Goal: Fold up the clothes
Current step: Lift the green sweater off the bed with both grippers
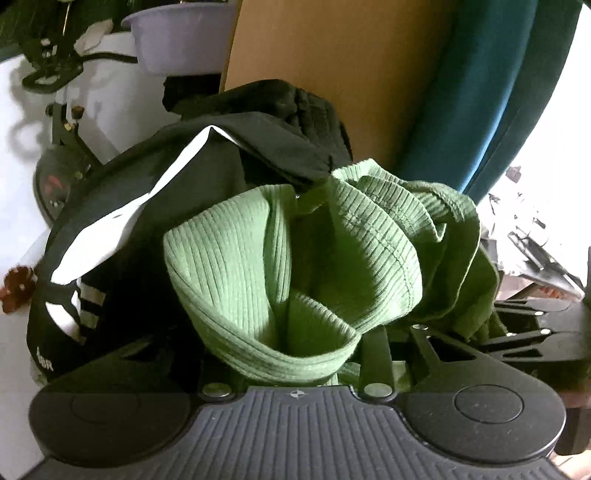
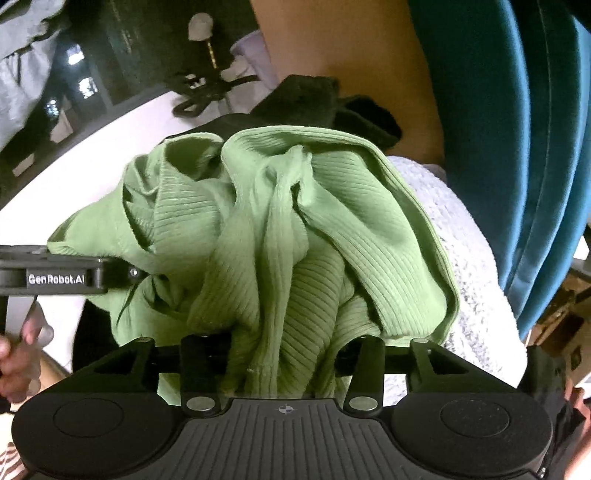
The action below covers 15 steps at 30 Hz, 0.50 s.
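Note:
A green ribbed garment (image 1: 295,258) is bunched up right in front of my left gripper (image 1: 295,365). Its folds funnel down between the jaws and hide the fingers. The left view also shows my right gripper (image 1: 524,332) at the right edge, with green cloth reaching it. In the right wrist view the same green garment (image 2: 280,229) is gathered into my right gripper (image 2: 282,369) and covers its fingers. There my left gripper (image 2: 125,275) comes in from the left with cloth pulled to its tip. Both look shut on the garment.
A black garment with white stripes (image 1: 110,229) and a black knit (image 1: 295,107) lie behind the green one. A white fluffy fabric (image 2: 465,258) lies to the right. Cardboard (image 1: 332,55), teal upholstery (image 2: 498,129), a purple basin (image 1: 177,33) and the white table (image 2: 92,155) surround the pile. A hand (image 2: 22,350) shows at lower left.

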Tool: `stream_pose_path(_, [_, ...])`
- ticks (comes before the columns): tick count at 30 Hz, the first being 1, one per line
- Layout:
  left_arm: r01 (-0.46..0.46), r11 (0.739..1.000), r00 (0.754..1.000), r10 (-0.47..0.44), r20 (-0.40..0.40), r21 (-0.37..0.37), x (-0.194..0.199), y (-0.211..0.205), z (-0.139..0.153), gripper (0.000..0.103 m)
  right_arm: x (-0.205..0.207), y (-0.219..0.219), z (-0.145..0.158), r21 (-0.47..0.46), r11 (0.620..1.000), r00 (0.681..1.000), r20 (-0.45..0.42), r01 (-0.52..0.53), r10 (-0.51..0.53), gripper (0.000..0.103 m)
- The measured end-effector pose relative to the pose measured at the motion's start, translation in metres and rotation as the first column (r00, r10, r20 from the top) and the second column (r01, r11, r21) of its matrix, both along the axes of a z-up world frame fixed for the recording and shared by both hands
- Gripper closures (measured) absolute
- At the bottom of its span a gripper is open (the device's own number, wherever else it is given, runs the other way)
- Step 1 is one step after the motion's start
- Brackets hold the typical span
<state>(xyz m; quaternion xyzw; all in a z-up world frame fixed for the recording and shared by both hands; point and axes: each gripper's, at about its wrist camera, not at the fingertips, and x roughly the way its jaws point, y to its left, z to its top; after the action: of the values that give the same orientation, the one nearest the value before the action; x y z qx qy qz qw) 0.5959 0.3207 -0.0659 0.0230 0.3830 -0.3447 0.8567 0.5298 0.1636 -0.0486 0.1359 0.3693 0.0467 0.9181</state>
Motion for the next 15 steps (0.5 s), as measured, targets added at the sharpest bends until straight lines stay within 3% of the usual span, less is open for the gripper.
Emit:
stream_pose_path(4, [-0.019,1.0,1.0,0.018,-0.017,-0.023,0.002,0.004,-0.008,0.067,0.002,-0.001,-0.004,-0.025,1.0,1.0,-0.005,0.002,-0.002,0.057])
stream_pose_path(6, [-0.019,1.0,1.0,0.019,-0.011,-0.019,0.002,0.002,-0.009,0.068,0.001,0.003,-0.005,-0.052,0.999,1.0,0.0,-0.013,0.013,0.064])
stream_pose_path(11, [-0.011,1.0,0.999,0.01,0.031,0.028,-0.013,-0.004,0.008,0.074,-0.012,0.029,0.012,-0.212,0.975,0.993,0.084,-0.067,0.087,0.069])
stream_pose_path(15, [-0.021,0.999,0.999,0.022,0.047,-0.028,-0.03,-0.002,0.026,0.075,-0.029,0.044,0.033,-0.325,0.943,0.977,0.17,-0.067,0.128,0.07])
